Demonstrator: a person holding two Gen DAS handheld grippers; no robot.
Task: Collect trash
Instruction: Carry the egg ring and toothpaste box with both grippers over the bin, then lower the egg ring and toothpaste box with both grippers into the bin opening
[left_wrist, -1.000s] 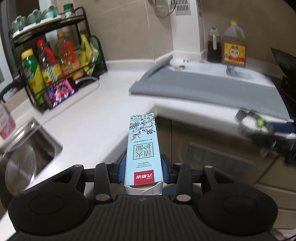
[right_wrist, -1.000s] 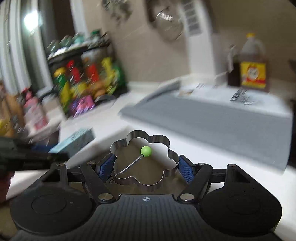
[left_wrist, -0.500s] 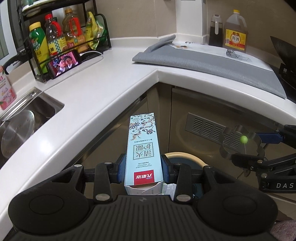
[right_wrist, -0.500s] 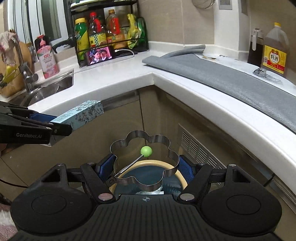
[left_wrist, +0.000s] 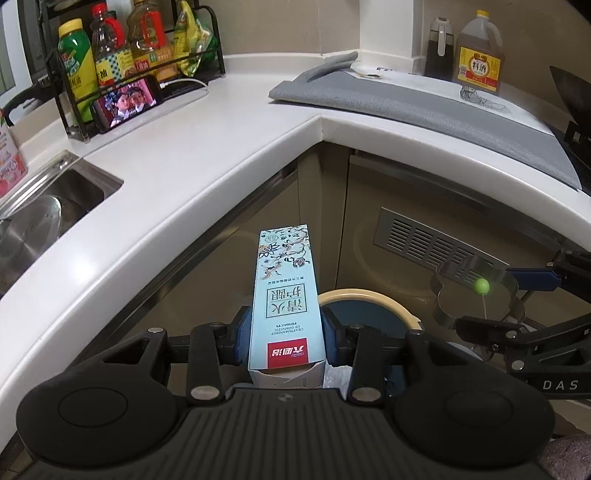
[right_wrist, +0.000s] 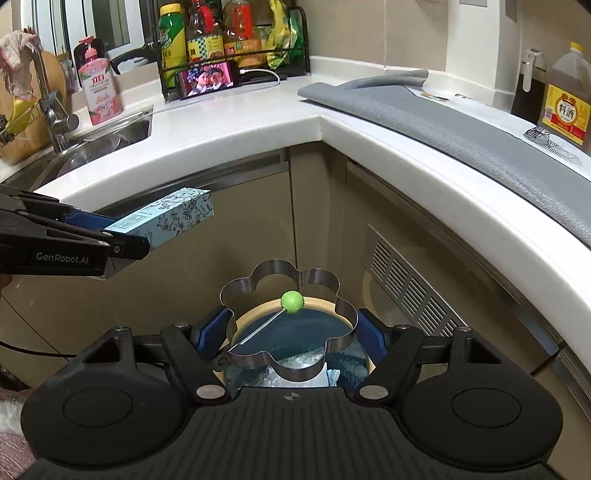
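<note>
The box (left_wrist: 286, 295) is clamped in the left gripper (left_wrist: 286, 341), the flower mould (right_wrist: 288, 325) in the right gripper (right_wrist: 290, 336). Both hang above the bin (right_wrist: 325, 306), mould directly over, box at ten o'clock. Pickup looks done; dropping remains.

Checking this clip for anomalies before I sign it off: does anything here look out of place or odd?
One thing: the right tongs hold a flower-shaped metal egg mould with a green knob over the trash bin. It looks like intact kitchenware, not trash. The blue carton in the left tongs has an opened end, so it fits.
</note>
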